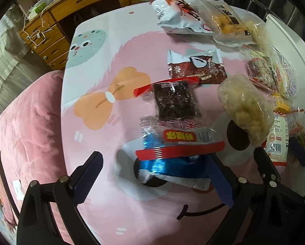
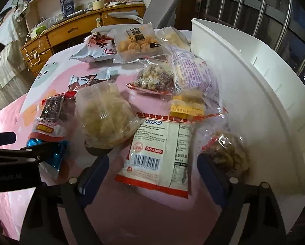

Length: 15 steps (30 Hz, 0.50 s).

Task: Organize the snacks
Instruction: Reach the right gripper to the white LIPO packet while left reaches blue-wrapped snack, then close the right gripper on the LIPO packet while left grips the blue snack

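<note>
In the left wrist view, my left gripper hangs open low over the pink cartoon tablecloth. A blue foil packet lies between its fingers, with the right finger at the packet's edge. A clear red-ended pack with a dark square snack overlaps the foil packet. In the right wrist view, my right gripper is open astride a white, red-edged LIPO packet. The pads press on nothing. A clear bag of pale puffs lies just left of that packet.
A tall white bin stands along the table's right side. More snacks crowd the far end: a silver chip bag, a yellow biscuit bag, a clustered-nut pack. A pink cushion lies left of the table.
</note>
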Each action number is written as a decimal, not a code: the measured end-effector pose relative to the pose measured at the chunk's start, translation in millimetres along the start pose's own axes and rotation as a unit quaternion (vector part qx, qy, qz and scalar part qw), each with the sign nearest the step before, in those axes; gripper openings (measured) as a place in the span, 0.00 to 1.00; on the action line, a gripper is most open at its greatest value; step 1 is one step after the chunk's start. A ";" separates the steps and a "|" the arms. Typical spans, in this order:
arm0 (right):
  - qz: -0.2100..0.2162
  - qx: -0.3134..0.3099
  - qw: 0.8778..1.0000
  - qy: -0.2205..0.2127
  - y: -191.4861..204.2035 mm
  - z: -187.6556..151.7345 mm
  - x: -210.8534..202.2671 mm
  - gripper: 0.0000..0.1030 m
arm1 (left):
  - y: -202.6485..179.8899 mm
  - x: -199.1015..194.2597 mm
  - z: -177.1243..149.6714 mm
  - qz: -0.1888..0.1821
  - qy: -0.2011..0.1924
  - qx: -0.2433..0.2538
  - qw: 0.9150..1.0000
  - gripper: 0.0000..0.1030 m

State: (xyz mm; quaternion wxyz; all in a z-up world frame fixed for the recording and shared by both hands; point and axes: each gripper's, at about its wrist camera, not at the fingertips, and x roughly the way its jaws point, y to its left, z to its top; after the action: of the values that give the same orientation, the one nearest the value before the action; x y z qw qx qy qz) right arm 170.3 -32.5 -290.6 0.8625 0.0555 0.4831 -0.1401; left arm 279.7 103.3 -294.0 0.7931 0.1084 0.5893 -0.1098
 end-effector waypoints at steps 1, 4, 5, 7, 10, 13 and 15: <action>-0.001 -0.003 1.000 -0.001 0.0 0.1 0.6 0.81 | -0.7 0.6 0.6 -0.001 0.001 0.002 1.000 0.91; 0.007 -0.012 1.000 0.006 1.8 0.6 4.4 0.74 | -3.9 2.4 2.4 -0.008 0.002 0.007 1.000 0.86; 0.009 -0.013 1.000 0.002 1.7 0.7 4.0 0.74 | -4.9 2.8 3.0 -0.009 0.001 0.010 1.000 0.83; 0.013 -0.014 1.000 0.003 1.6 2.0 6.0 0.73 | -6.2 2.8 4.2 -0.013 -0.002 0.016 1.000 0.78; 0.017 -0.016 1.000 0.003 0.4 2.8 6.4 0.71 | -10.7 2.9 3.5 -0.026 -0.002 0.020 0.999 0.65; 0.021 -0.022 1.000 0.002 -0.3 3.8 5.1 0.61 | -16.1 2.5 3.6 -0.038 -0.001 0.031 0.999 0.55; 0.023 -0.026 0.999 0.006 -0.3 5.7 5.5 0.60 | -19.3 0.8 2.3 -0.036 -0.004 0.038 0.999 0.53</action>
State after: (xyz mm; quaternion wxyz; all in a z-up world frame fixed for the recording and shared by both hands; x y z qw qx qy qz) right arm 177.6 -35.1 -292.2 0.8638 0.0450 0.4902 -0.1073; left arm 276.2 84.2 -295.0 0.7863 0.1163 0.5851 -0.1608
